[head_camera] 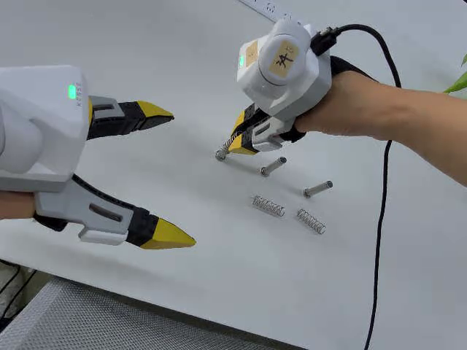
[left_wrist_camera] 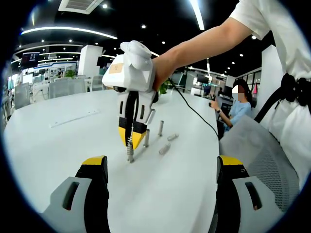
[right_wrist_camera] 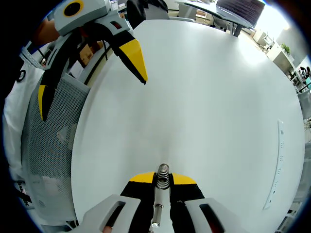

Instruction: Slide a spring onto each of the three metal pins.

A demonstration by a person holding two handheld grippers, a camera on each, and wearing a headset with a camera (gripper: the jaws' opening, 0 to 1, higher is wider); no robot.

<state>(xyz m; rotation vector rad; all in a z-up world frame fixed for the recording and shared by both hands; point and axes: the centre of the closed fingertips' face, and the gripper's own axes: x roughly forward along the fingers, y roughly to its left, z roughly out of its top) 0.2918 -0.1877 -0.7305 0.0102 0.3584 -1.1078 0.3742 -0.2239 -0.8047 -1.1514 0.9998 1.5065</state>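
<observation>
My right gripper [head_camera: 237, 144] is shut on a spring [head_camera: 228, 147] that sits around a metal pin, whose lower end touches the white table [head_camera: 219, 65]. In the right gripper view the spring [right_wrist_camera: 164, 174] sticks out between the yellow tips, with the pin's shaft [right_wrist_camera: 156, 208] behind it. Two more pins [head_camera: 273, 166] [head_camera: 318, 189] rest just right of that gripper, and two loose springs [head_camera: 268, 205] [head_camera: 311, 221] lie nearer to me. My left gripper [head_camera: 166, 173] hovers open at the left with nothing between its jaws, facing the right gripper [left_wrist_camera: 132, 138].
A black cable [head_camera: 383, 182] runs from the right gripper down across the table's right side. A ruler [head_camera: 266, 7] lies at the far edge. A mesh chair [head_camera: 66, 313] sits below the near edge. A person [left_wrist_camera: 240, 104] sits in the background.
</observation>
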